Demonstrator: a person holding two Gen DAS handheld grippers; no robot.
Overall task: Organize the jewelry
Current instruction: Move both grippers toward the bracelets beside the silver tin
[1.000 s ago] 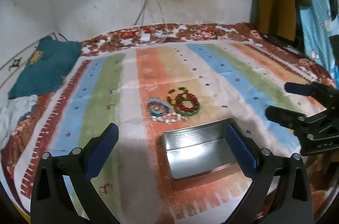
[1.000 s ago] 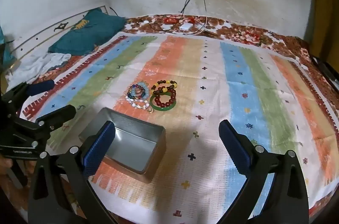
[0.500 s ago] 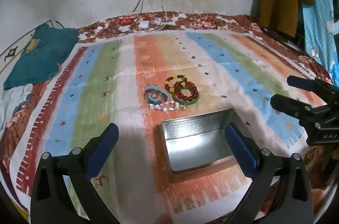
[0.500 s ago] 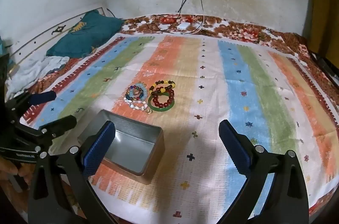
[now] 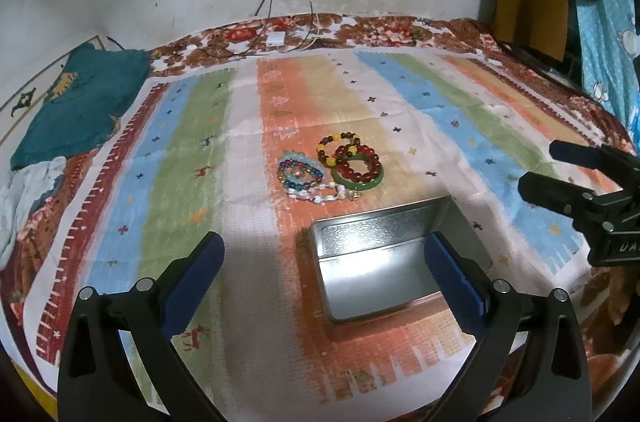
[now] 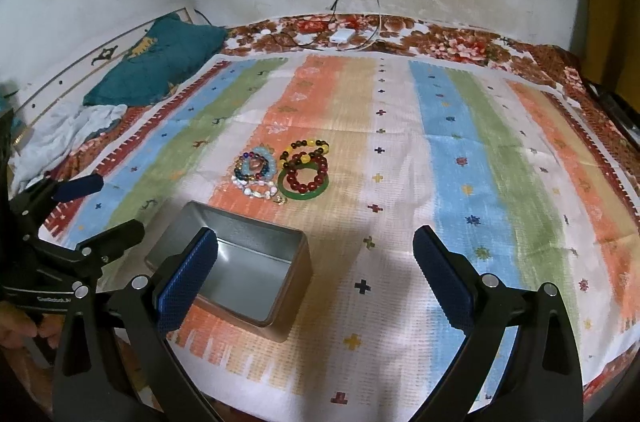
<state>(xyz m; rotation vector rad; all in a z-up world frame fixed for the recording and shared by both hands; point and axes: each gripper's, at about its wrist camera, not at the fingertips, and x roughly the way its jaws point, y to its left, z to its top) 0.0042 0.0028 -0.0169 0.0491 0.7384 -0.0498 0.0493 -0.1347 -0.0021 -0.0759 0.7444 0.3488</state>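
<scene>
With both the left gripper (image 5: 322, 264) and right gripper (image 6: 316, 264) spread wide and empty, nothing looks sorted yet: the bracelets (image 5: 330, 172) lie clustered just beyond the open tin (image 5: 394, 264), so a reach past it seems next.

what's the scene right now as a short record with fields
surface: striped cloth on a bed
tin: open, empty, near edge of cloth
bracelets: cluster just beyond the tin, none inside
green bangle: under the red bead bracelet
left gripper: open, empty, above the cloth
right gripper: open, empty, above the cloth
task state: nothing picked up yet
</scene>
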